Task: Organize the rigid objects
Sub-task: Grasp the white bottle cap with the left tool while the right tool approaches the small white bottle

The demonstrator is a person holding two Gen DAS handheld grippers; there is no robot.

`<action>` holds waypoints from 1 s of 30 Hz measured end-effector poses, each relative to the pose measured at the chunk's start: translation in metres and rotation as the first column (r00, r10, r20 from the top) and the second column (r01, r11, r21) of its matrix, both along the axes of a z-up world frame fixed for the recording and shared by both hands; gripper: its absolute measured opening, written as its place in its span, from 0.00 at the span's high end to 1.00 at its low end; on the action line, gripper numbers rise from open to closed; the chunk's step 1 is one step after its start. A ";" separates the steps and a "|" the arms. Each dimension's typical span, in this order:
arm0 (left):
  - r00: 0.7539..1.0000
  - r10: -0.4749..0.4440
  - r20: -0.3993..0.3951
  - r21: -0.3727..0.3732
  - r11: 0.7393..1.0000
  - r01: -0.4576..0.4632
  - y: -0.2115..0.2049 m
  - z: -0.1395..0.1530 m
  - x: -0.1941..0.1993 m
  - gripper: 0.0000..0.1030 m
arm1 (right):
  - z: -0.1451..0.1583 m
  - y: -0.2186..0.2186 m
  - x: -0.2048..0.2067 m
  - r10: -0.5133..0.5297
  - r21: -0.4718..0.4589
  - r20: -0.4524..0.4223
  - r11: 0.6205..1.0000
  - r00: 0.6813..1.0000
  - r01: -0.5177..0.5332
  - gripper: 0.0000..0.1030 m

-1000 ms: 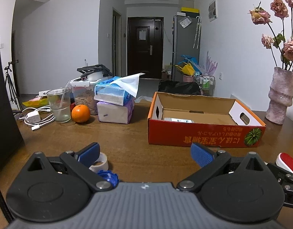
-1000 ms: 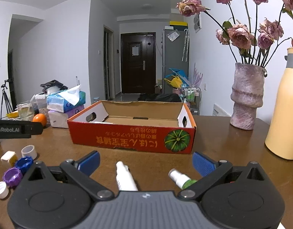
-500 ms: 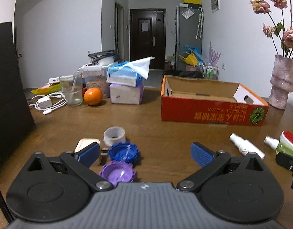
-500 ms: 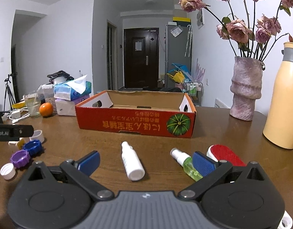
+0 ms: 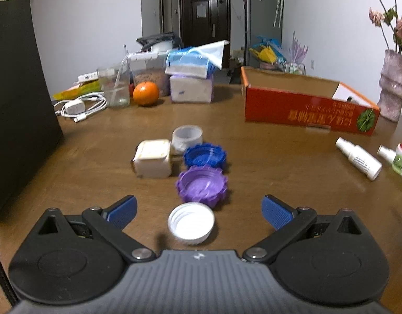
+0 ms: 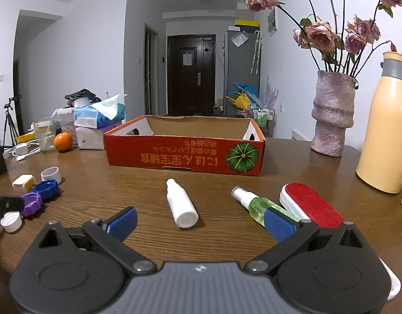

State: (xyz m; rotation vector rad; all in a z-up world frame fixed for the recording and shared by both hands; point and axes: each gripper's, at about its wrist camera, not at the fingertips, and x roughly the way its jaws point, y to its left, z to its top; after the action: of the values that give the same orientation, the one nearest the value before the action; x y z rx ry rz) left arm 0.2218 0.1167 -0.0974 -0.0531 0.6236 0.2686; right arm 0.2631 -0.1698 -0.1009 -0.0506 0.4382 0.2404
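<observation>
Caps: white cap (image 5: 191,222) lies nearest, between the spread jaws of the left gripper (image 5: 198,210); purple cap (image 5: 202,185) just beyond it, blue cap (image 5: 204,155) touching that on the far side.
Other small pieces: cream square lid (image 5: 153,157) left of the blue cap; white ring (image 5: 187,136) just behind.
Box: red cardboard box (image 6: 185,154) sits open-topped, far centre of the worktop (image 6: 109,191).
Bottles: white bottle (image 6: 181,204) lies on its side in front of the box; green spray bottle (image 6: 255,205) to its right, beside a red lint brush (image 6: 309,204).
Left gripper: jaws wide, holding nothing.
Right gripper (image 6: 199,221): jaws wide, empty, near the bottles.
</observation>
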 end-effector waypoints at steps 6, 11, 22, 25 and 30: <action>0.999 0.017 -0.046 -0.032 0.999 -0.018 0.011 -0.009 0.005 0.00 | -0.003 0.000 0.000 -0.007 -0.005 -0.003 1.000 1.000 0.007 0.00; 0.998 0.012 -0.061 -0.032 0.999 -0.014 0.011 -0.013 0.006 0.07 | -0.004 0.001 0.001 -0.007 -0.012 -0.006 1.000 1.000 0.007 0.00; 0.997 -0.041 -0.072 -0.079 0.996 0.035 0.012 -0.013 0.008 0.60 | -0.006 0.002 0.002 -0.006 -0.017 -0.011 1.000 1.000 0.006 0.00; 0.998 -0.042 -0.052 -0.087 0.996 0.037 0.013 -0.011 0.005 0.60 | -0.006 0.003 0.002 -0.005 -0.017 -0.014 1.000 1.000 0.005 0.00; 0.999 -0.038 0.001 -0.088 0.995 0.038 0.014 -0.003 -0.002 0.60 | -0.009 0.005 0.003 -0.004 -0.022 -0.018 1.000 1.000 0.003 0.00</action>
State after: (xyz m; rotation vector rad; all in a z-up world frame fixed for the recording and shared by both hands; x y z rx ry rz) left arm 0.2195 0.1306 -0.1006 -0.1257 0.6365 0.2047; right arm 0.2661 -0.1650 -0.1097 -0.0693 0.4590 0.2326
